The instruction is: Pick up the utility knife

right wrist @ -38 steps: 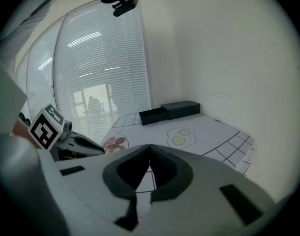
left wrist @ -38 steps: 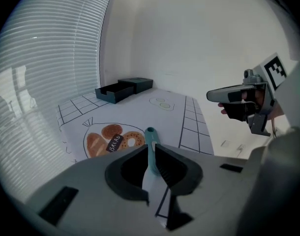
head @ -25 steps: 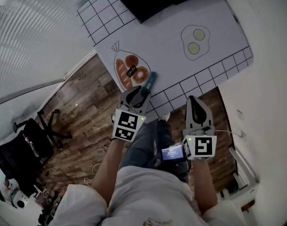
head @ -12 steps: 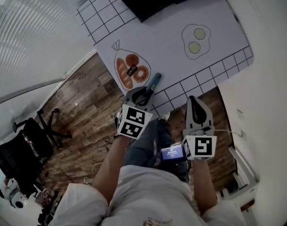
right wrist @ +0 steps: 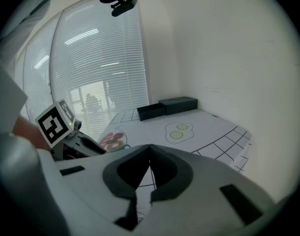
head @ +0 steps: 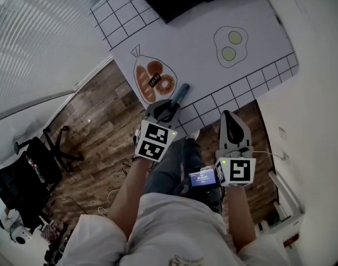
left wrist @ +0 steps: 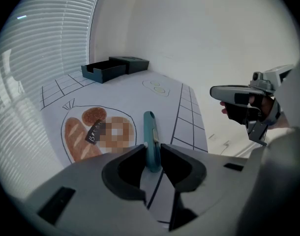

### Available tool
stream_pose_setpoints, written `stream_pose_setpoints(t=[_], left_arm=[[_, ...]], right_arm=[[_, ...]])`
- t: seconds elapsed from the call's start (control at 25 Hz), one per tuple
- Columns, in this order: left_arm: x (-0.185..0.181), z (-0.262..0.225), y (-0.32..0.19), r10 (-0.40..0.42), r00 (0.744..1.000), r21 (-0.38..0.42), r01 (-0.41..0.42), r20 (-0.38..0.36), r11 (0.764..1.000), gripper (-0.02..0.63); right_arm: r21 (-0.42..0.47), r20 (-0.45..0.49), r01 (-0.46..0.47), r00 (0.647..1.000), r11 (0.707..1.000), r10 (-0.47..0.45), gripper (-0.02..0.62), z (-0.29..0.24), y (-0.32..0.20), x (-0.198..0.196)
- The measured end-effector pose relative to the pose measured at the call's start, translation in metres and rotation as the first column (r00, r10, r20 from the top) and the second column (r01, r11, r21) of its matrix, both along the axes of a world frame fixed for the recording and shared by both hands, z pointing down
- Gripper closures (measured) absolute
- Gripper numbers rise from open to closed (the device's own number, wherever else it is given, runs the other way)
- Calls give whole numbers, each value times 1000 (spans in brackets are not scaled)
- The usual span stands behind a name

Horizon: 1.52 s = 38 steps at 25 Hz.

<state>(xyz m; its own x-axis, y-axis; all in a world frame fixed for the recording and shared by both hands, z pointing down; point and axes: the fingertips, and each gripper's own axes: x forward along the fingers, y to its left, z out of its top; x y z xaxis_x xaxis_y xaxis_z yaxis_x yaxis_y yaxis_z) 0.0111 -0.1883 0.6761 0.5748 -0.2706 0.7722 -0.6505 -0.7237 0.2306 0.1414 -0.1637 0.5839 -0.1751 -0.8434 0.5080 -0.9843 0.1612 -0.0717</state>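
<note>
While the slim teal plastic utility knife (left wrist: 149,129) lies flat on the white, grid-printed table (left wrist: 189,112), just beside the drawn bread bag (left wrist: 86,132), my left claw (left wrist: 152,149) has just been closing and pinches its near end, pads against both sides. I judge the grasp made; next I need a steady, straight lift. My right claw (right wrist: 149,154) hangs off the table's edge, pressed together, empty.

The head view looked steeply down from high above the table (head: 196,49). Each gripper view looked low and close along its jaws across this table; all three shared the egg drawing (head: 231,47).
</note>
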Motion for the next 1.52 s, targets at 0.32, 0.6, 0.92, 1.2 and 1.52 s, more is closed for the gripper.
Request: stream_pose_setpoints(t=[0.32,0.6,0.92,1.2,1.52], left_arm=[[-2,-21,-10,-25,999,29,26,-36,999,500],[0,-50,-13,-16,996,84,23,-87,996,500],[-5,-87,-18,-37,990,146,57,-139,988,500],[-8,-124,-23,-68,982,205,103,-173,973,500],[-9,-177,-23,-72,975,299,134,-208,945,500]], right_arm=[[22,-5,-8,1000,1000,8,589,-11,-1,6],[60,-16,4,1000,998,-3,589,-32,-3,6],[101,-31,18,999,995,-15,589,-58,-6,4],[143,-41,42,998,989,-37,589,-84,-9,7],[210,-44,54,998,976,-45,589,-116,-11,8]])
